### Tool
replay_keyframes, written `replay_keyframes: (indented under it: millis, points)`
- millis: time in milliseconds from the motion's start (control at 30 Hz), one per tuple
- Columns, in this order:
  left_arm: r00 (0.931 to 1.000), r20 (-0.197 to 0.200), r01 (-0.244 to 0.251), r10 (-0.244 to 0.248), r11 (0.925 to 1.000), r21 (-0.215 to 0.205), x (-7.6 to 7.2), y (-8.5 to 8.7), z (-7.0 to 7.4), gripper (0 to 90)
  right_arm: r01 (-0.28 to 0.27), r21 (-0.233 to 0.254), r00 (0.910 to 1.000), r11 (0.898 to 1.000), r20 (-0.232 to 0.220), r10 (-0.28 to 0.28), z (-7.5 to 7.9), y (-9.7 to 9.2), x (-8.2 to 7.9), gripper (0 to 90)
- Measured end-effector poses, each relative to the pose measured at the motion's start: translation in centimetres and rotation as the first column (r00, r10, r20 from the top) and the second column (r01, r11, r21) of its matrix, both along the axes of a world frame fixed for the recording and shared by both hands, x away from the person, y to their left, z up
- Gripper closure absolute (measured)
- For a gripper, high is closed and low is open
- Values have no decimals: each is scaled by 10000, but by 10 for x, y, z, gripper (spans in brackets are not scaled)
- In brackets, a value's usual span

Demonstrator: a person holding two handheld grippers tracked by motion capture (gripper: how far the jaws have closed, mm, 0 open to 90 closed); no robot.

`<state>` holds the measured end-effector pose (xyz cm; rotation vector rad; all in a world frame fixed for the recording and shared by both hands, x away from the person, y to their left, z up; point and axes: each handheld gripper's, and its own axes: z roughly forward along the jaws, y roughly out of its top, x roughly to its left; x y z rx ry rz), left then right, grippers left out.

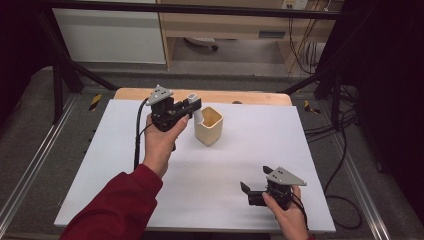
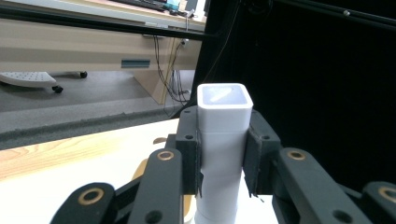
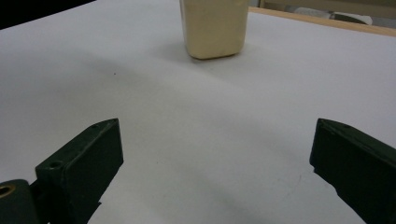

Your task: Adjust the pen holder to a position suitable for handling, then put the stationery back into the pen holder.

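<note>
I am holding the left gripper point(image 1: 192, 106) lifted over the far middle of the table point(image 1: 125, 150), close to the far edge where the bare wood strip point(image 1: 250, 97) is showing past the white sheet. Its jaws are clamping a white square tube point(image 2: 222, 135), pads pressing on two opposite sides just under the tube's rounded top cap; in the left gripper view the tube is standing upright between them, its top above the pads and its lower part dropping out of the bottom of the frame. From the high view the tube point(image 1: 194, 107) is hanging right beside the near-left rim of the cream square cup point(image 1: 208, 126), which is sitting upright on the sheet; whether the tube's lower end is touching the rim I cannot tell. The left hand point(image 1: 161, 142) is wrapping the gripper body, red sleeve point(image 1: 117, 205) coming in from the near edge. I am resting the right gripper point(image 1: 246, 192) low near the near-right corner of the table, well apart from the cup. Its jaws are standing wide and released, nothing between them but white sheet, and they are pointing toward the cup point(image 3: 214, 28), which is sitting at the top of the right gripper view.
</note>
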<state>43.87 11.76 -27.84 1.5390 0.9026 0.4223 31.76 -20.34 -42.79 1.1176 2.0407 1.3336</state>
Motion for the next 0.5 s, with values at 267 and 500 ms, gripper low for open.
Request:
replay_keyframes:
  millis: [267,500]
  points:
    - [9999,86,-55,54,9999,93,4,-5,4,711,-26,-17,10000,10000,-1,26,1,1,0,30]
    - [9997,232,-92,82,9990,448,11,-10,8,711,-5,-10,10000,10000,21,5,0,1,0,30]
